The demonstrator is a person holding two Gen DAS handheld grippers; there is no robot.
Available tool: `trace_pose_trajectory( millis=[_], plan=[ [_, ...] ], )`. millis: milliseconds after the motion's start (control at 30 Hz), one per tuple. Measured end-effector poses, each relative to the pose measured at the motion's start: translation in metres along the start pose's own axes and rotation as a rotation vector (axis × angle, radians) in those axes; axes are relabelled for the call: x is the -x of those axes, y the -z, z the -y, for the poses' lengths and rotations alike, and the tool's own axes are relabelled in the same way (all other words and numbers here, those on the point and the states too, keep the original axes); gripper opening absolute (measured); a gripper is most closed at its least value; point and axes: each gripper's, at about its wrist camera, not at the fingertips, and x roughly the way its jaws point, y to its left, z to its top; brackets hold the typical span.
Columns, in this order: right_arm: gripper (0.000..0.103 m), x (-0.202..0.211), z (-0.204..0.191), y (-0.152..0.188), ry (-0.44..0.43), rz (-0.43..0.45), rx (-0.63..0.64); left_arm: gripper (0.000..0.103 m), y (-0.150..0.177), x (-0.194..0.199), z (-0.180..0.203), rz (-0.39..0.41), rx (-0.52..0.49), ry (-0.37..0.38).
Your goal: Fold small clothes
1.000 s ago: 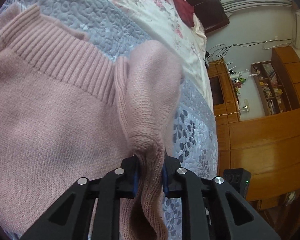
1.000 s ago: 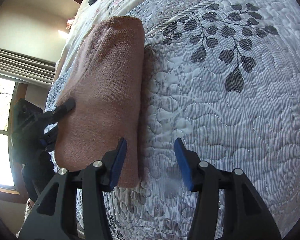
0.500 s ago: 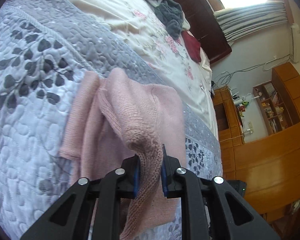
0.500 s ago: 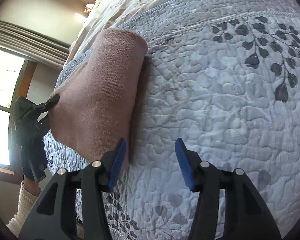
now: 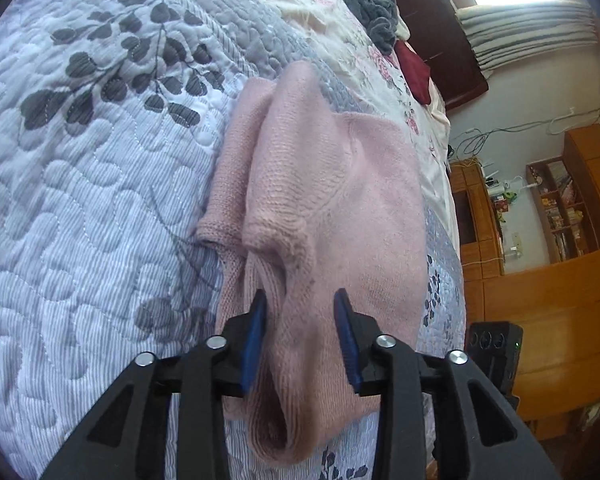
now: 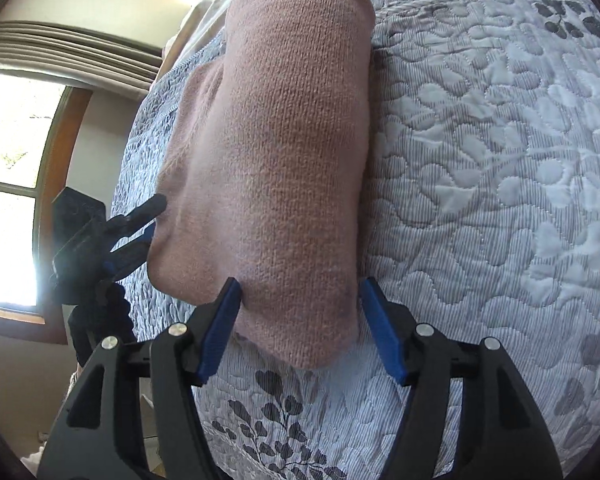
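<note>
A wide bed [image 5: 80, 208] carries everything, covered by a pale grey-blue quilted bedspread [image 6: 500, 168] stitched with pebble shapes and printed with dark leaf sprigs; toward the head end lies a cream floral sheet [image 5: 340, 28]. Around the bed the room shows orange wooden cabinets and shelves [image 5: 540, 248] along one wall, a dark wooden headboard [image 5: 440, 28], an arched wooden window frame [image 6: 56, 152] and pleated pale curtains [image 5: 528, 28].

One folded pink knitted sweater [image 5: 340, 200] lies on the bedspread near the foot edge of the bed, its bulk forming a thick roll in the right wrist view [image 6: 284, 152]. At the head end sit one crumpled grey garment [image 5: 372, 4] and one dark red cloth [image 5: 414, 72].

There are two grippers. The left gripper [image 5: 300, 340] has its blue-padded jaws parted, a loose fold of the sweater lying between them without being pinched. The right gripper [image 6: 300, 328] has its jaws spread wide, straddling the near end of the sweater roll and gripping nothing.
</note>
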Motion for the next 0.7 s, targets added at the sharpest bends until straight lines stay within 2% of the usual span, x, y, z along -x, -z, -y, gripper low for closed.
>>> trace_pose_trajectory(
  millis=[67, 100, 133, 167, 233, 467, 533, 600, 633, 700],
  plan=[
    [0.056, -0.007, 0.003, 0.001, -0.012, -0.019, -0.011, 0.045, 0.01, 0.002, 0.007, -0.005, -0.043, -0.033],
    [0.047, -0.008, 0.003, 0.001, -0.013, -0.017, -0.015, 0.045, 0.014, 0.001, 0.01, -0.006, -0.065, -0.068],
    [0.034, -0.008, 0.004, 0.002, -0.006, -0.011, -0.013, 0.043, 0.018, -0.002, 0.011, -0.009, -0.086, -0.105],
    [0.028, -0.006, 0.003, 0.003, -0.004, -0.006, -0.007, 0.043, 0.021, -0.005, 0.011, -0.012, -0.106, -0.142],
    [0.024, -0.002, 0.004, 0.008, -0.01, 0.004, -0.01, 0.044, 0.025, -0.015, 0.003, -0.034, -0.114, -0.187],
    [0.024, -0.01, 0.003, 0.013, 0.08, -0.033, 0.035, 0.046, 0.022, -0.02, -0.009, -0.059, -0.088, -0.171],
    [0.033, -0.009, -0.004, 0.011, 0.098, -0.03, 0.063, 0.045, 0.016, -0.011, -0.003, -0.06, -0.099, -0.176],
    [0.036, -0.001, -0.005, 0.01, 0.077, -0.011, 0.069, 0.046, 0.004, 0.003, 0.006, -0.019, -0.121, -0.173],
    [0.041, 0.003, -0.005, 0.009, 0.074, 0.0, 0.073, 0.048, -0.005, 0.01, 0.009, 0.008, -0.12, -0.174],
    [0.042, 0.01, -0.004, 0.006, 0.078, 0.024, 0.081, 0.054, -0.028, 0.018, 0.012, 0.062, -0.113, -0.182]
  ],
)
